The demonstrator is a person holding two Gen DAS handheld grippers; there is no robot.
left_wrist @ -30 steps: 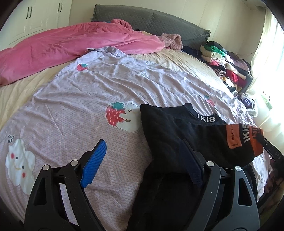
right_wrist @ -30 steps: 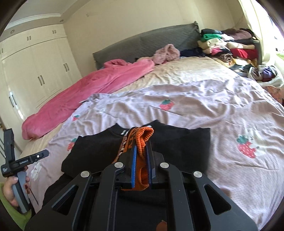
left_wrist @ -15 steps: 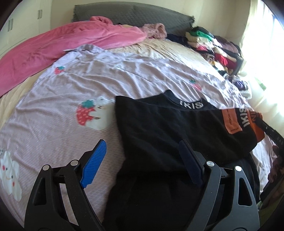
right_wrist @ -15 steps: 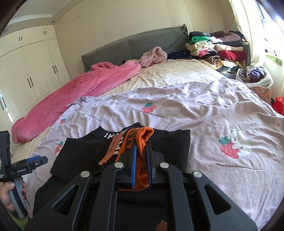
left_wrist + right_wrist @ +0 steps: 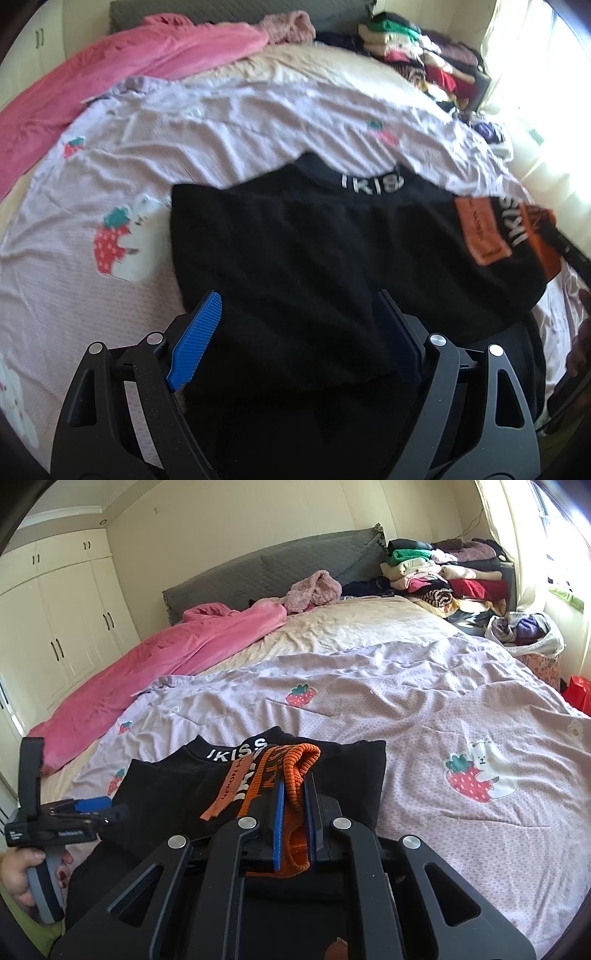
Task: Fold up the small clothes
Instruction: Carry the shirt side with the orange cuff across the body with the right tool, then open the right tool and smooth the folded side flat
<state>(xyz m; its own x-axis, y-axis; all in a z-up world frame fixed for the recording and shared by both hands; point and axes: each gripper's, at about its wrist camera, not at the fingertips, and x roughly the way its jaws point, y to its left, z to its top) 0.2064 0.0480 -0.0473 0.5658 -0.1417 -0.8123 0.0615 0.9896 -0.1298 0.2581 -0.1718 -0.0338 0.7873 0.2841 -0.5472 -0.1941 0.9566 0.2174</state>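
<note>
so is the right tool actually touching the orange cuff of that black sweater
Touching. The right wrist view shows the right tool shut on the orange cuff of the black sweater, its blue pads pressing the knit from both sides.

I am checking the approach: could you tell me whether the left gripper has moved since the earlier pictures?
Yes. The open left gripper has moved from over the strawberry bedsheet onto the black sweater; its left pad now overlaps the sweater's edge.
</note>
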